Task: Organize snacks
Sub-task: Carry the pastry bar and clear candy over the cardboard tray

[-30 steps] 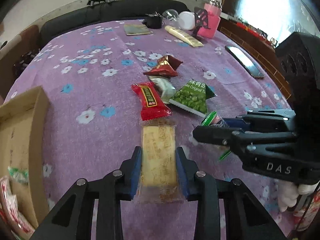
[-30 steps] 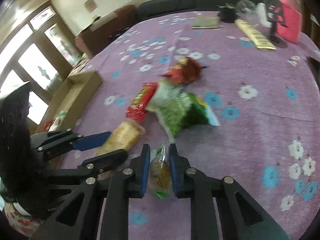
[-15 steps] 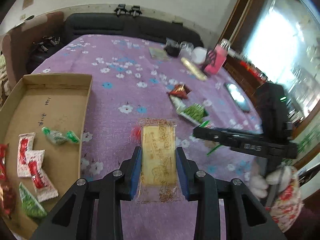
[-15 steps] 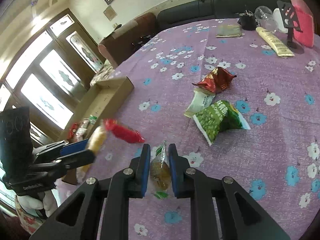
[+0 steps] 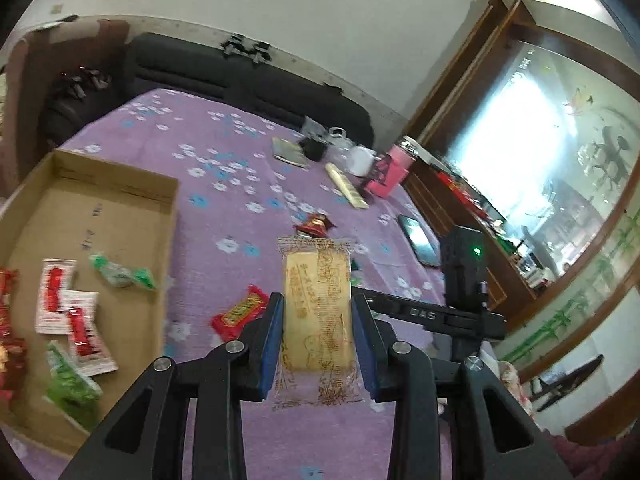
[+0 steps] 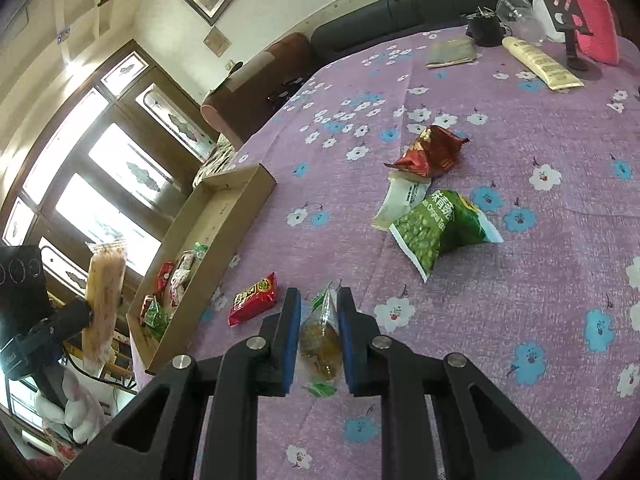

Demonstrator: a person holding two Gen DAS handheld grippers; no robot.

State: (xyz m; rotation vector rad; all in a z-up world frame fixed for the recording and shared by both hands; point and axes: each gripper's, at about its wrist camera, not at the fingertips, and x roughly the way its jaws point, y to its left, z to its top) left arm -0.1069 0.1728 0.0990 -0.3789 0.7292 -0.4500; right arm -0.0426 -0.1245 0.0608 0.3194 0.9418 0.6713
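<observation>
My left gripper point(image 5: 318, 320) is shut on a long yellow biscuit pack point(image 5: 318, 312) and holds it high above the purple flowered table; the pack also shows in the right wrist view point(image 6: 103, 292). My right gripper point(image 6: 319, 320) is shut on a small clear candy with green ends point(image 6: 320, 340), lifted off the cloth. An open cardboard box point(image 5: 132, 240) with several snack packets lies at the left; it also shows in the right wrist view point(image 6: 236, 216). A red packet point(image 6: 254, 298) lies near the box. A dark red bag point(image 6: 430, 152), a white packet point(image 6: 400, 200) and a green pea bag point(image 6: 440, 226) lie mid-table.
At the far end stand a pink bottle point(image 6: 588, 20), a black stand point(image 6: 564, 12), a cream tube point(image 6: 540, 62), a black cup point(image 6: 486, 28) and a booklet point(image 6: 452, 52). A phone point(image 5: 418, 240) lies near the right edge. A dark sofa point(image 5: 240, 80) runs behind.
Both grippers have risen from the table with their snacks. My left gripper swung left, bringing the box into view. The red packet now lies closer to the box.
</observation>
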